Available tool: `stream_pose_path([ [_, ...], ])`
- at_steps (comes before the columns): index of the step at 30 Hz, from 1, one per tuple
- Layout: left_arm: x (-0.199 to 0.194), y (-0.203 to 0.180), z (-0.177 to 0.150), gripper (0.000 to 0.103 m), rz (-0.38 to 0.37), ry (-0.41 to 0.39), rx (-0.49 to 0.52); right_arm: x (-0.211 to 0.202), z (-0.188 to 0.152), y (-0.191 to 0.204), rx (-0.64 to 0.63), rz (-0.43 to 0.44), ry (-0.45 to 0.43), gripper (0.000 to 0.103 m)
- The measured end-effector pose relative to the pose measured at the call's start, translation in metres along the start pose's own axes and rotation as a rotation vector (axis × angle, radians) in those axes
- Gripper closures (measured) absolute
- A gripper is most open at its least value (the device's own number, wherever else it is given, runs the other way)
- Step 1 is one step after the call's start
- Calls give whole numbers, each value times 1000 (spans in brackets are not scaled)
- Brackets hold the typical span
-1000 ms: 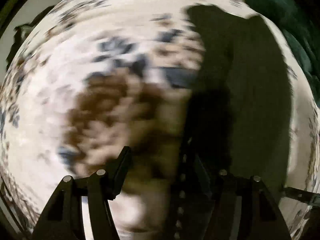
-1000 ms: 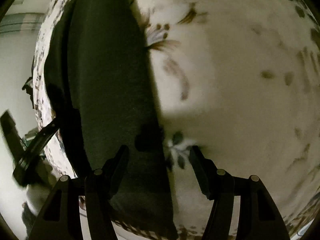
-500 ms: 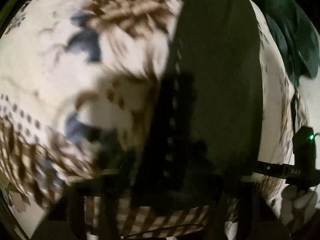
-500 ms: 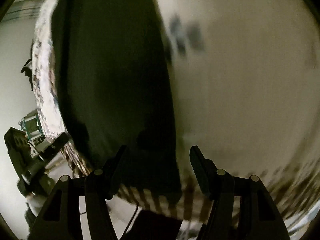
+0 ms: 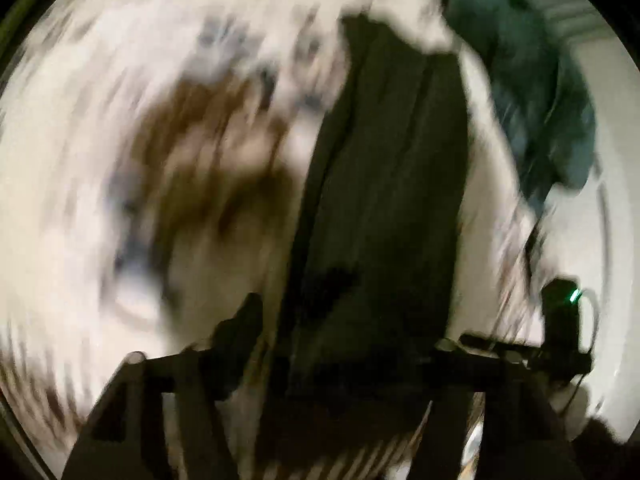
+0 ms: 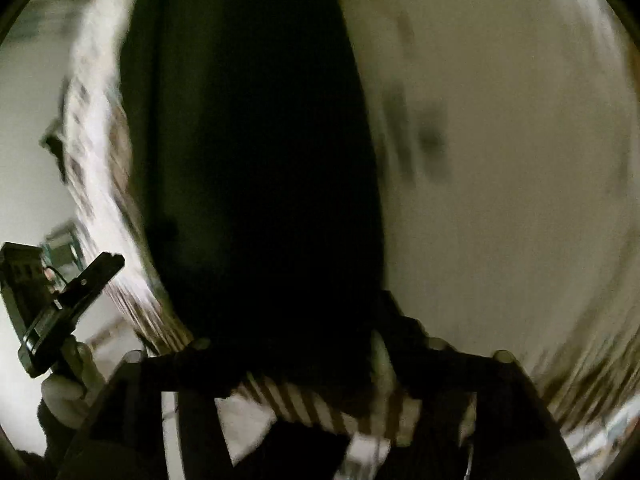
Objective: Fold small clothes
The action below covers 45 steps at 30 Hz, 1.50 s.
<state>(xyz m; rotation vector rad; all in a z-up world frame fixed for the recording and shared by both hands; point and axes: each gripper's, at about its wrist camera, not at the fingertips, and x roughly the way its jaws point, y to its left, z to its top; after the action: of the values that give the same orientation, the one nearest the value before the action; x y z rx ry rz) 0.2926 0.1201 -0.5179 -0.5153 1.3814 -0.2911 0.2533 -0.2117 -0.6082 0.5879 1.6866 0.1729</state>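
A dark garment (image 5: 384, 208) lies as a long narrow strip on the patterned bedspread (image 5: 120, 240), apparently part-folded, while the left gripper (image 5: 340, 344) and right gripper (image 6: 296, 344) both open over its near end.

- dark green folded cloth garment (image 5: 384, 184): matt, soft
- white floral-print cloth bed cover (image 5: 120, 128): matt
- black plastic left gripper (image 5: 320, 344): matt, smooth
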Motion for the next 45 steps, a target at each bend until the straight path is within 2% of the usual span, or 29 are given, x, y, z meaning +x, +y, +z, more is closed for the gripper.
stream_pose_path([
  [3, 27, -27, 97, 41, -17, -92, 60, -25, 76, 6, -4, -11, -135, 41],
  [4, 34, -32, 120, 41, -12, -108, 80, -31, 99, 9, -8, -26, -179, 41],
  [6, 59, -46, 176, 41, -19, -114, 101, -46, 160, 12, 0, -31, -272, 41],
  [9, 96, -53, 228, 44, 25, -107, 120, -58, 223, 12, 30, 8, -331, 41],
  [10, 108, -59, 237, 62, 50, -109, 127, -65, 242, 4, 43, 12, -339, 41],
  [11, 116, -59, 247, 92, 39, -123, 144, -66, 259, 1, 55, 21, -346, 42],
  [12, 117, -56, 249, 100, 53, -129, 162, -67, 271, -1, 67, 23, -362, 54],
  [13, 115, -57, 249, 100, 80, -150, 199, -70, 278, -5, 72, 23, -377, 69],
  [14, 111, -52, 248, 100, 91, -161, 218, -70, 282, -8, 82, 13, -376, 79],
  [15, 107, -48, 249, 100, 106, -172, 233, -73, 283, -14, 97, -3, -390, 82],
  [18, 113, -20, 262, 99, 120, -137, 214, -72, 283, -25, 143, -11, -417, 85],
  [22, 120, -26, 264, 99, 138, -117, 249, -59, 295, -25, 210, -14, -391, 84],
  [25, 110, -28, 260, 93, 86, -98, 213, -54, 297, -9, 197, -6, -365, 79],
  [26, 103, -28, 254, 87, 54, -89, 187, -58, 293, -4, 175, -12, -355, 74],
  [27, 97, -29, 246, 70, 19, -80, 168, -58, 289, 2, 156, -19, -342, 66],
  [28, 90, -30, 233, 47, -39, -76, 148, -59, 283, 5, 135, -20, -329, 60],
  [29, 87, -30, 222, 41, -68, -72, 127, -59, 274, 6, 114, -17, -318, 53],
  [31, 92, -29, 196, 40, -124, -21, 90, -54, 251, 7, 79, -11, -283, 52],
  [32, 97, -30, 183, 41, -126, 3, 92, -49, 238, 3, 71, -10, -251, 51],
  [33, 102, -33, 173, 63, -92, -4, 118, -41, 225, 1, 70, 2, -214, 51],
  [34, 105, -36, 164, 93, -50, -20, 160, -33, 216, 0, 69, 9, -193, 51],
  [35, 106, -36, 159, 93, -1, -40, 196, -23, 203, -1, 61, -7, -186, 53],
  [36, 105, -32, 157, 94, 17, -61, 202, -21, 197, -2, 54, -23, -213, 70],
  [38, 108, -17, 162, 94, 11, -55, 159, -20, 191, -6, 69, -40, -252, 79],
  [41, 106, -18, 167, 93, -7, -34, 160, -16, 190, -10, 124, -30, -261, 80],
  [42, 102, -19, 167, 89, -25, -25, 154, -16, 189, -8, 118, -35, -256, 79],
  [43, 97, -20, 165, 80, -36, -11, 142, -18, 187, -6, 116, -30, -245, 79],
  [44, 92, -21, 162, 74, -31, 10, 134, -21, 185, -3, 119, -15, -230, 73],
  [45, 87, -21, 155, 61, -39, 26, 132, -23, 181, -1, 121, 2, -213, 68],
])
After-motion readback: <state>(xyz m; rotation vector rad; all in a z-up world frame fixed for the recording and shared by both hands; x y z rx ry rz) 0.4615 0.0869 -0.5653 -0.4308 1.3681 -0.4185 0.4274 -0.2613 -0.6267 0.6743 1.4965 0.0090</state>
